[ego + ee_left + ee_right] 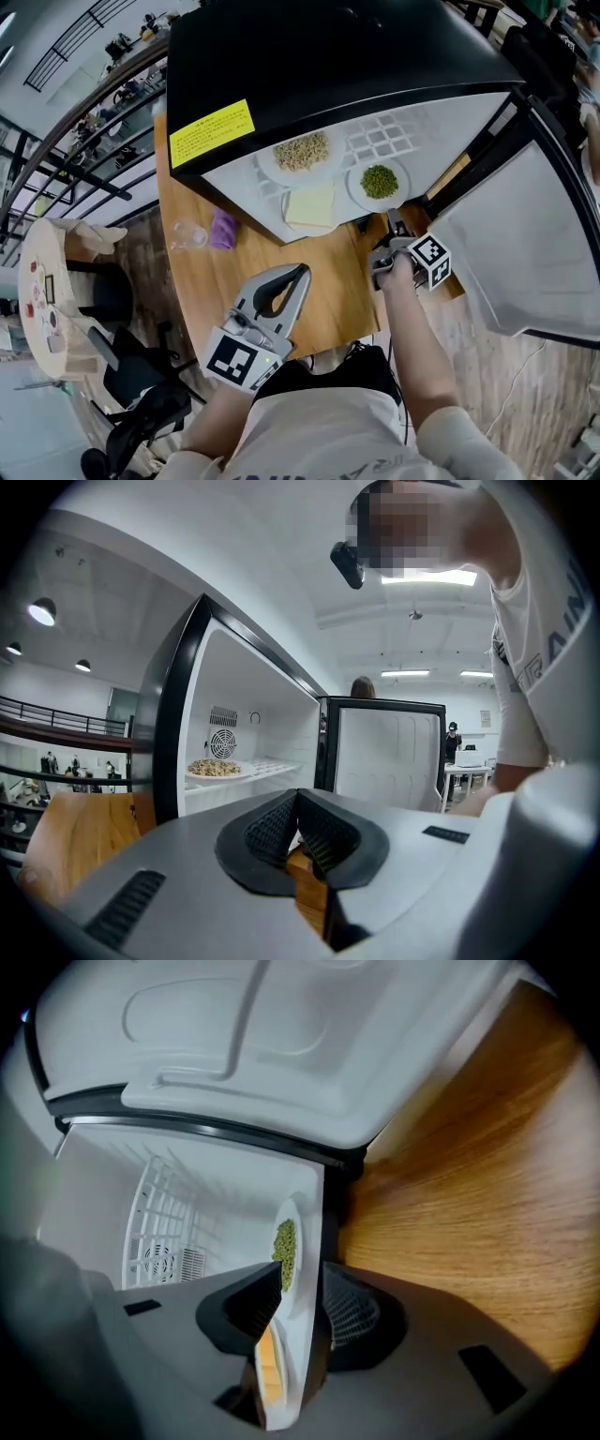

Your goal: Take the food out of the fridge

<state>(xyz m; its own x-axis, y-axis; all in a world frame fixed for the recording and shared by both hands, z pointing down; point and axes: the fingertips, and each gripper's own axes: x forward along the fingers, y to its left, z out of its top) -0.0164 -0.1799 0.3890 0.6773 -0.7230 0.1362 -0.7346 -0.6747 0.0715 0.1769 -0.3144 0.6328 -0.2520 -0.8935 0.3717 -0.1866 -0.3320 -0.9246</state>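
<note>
A small black fridge (319,56) stands open on a wooden table (323,300). On its white shelf (244,183) sit a plate of brown grains (302,152), a plate of green beans (379,181) and a pale yellow block (310,206). My right gripper (394,230) is at the shelf's front right, rolled on its side. In the right gripper view the right gripper (300,1274) stands open astride the white rim by the green beans (285,1251); I see no pad pressing. My left gripper (302,270) hovers over the table in front of the fridge. Its jaws (298,799) are shut and hold nothing.
The fridge door (525,244) hangs open at the right. A clear cup (187,234) and a purple object (223,228) sit on the table left of the fridge. A black chair (131,394) and a round side table (47,291) stand at lower left.
</note>
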